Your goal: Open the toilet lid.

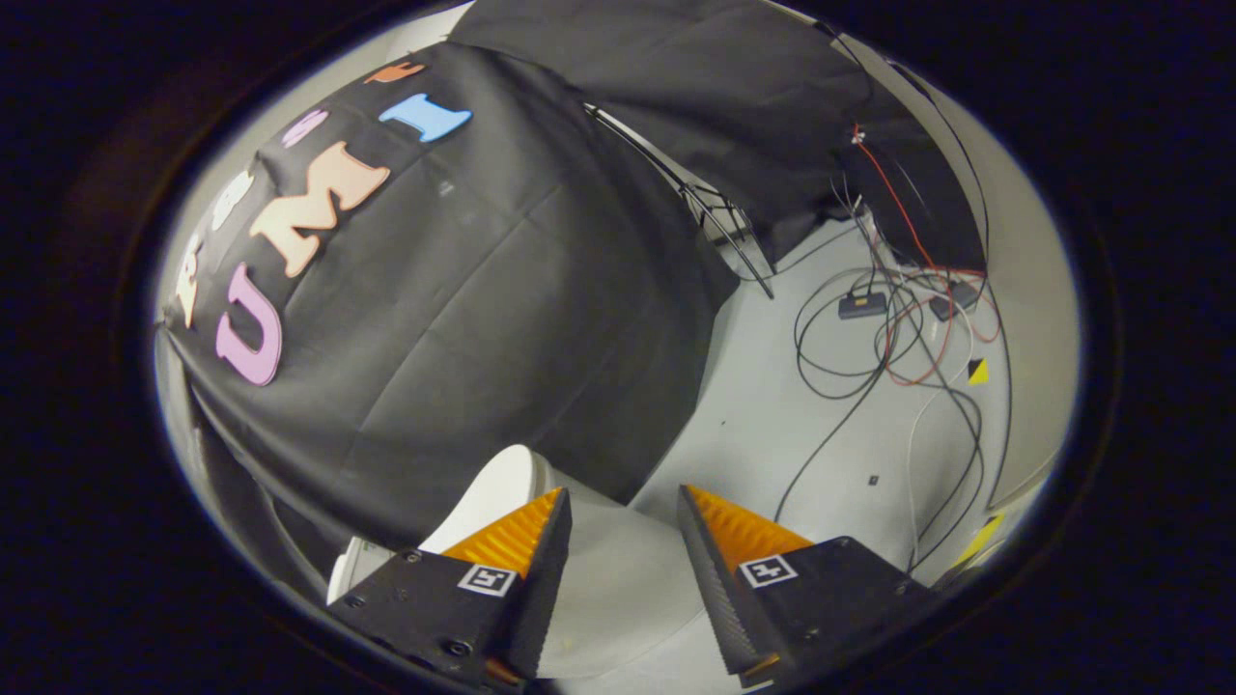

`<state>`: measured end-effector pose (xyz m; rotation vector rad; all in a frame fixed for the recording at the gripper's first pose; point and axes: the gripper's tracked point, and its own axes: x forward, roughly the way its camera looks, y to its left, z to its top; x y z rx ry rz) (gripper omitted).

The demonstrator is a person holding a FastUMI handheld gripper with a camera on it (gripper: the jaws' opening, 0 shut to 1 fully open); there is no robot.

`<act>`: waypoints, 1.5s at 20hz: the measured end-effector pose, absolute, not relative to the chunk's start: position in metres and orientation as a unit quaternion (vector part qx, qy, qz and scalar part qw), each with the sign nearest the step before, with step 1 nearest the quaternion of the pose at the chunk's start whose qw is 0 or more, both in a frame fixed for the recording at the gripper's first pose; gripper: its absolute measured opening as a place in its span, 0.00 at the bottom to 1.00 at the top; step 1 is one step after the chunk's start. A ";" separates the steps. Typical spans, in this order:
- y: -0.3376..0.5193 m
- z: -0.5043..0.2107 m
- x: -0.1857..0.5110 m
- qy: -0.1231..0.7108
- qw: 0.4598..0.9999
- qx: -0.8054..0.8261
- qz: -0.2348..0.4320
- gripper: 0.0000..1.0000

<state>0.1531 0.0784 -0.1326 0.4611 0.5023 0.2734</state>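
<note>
The white toilet (618,579) sits low in the gripper view, under and between my two fingers. A rounded white part of it (502,483), which may be the lid or the tank, rises just beyond the left finger against the black cloth wall. My gripper (623,507) is open, with a wide gap between the fingertips and nothing held. It hovers above the toilet's smooth white top; I cannot tell whether it touches it. How the lid stands I cannot tell from here.
A black cloth wall (463,309) hangs right behind the toilet. To the right is a pale floor (772,415) with several loose black, red and white cables (898,347) and small black boxes (861,304). A thin black stand (719,227) leans by the cloth's edge.
</note>
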 end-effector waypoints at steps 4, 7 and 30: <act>0.116 -0.148 0.160 0.266 0.914 0.268 0.148 0.69; 0.141 -0.154 0.158 0.267 0.900 0.305 0.162 0.69; 0.197 -0.211 0.153 0.297 0.854 0.390 0.173 0.03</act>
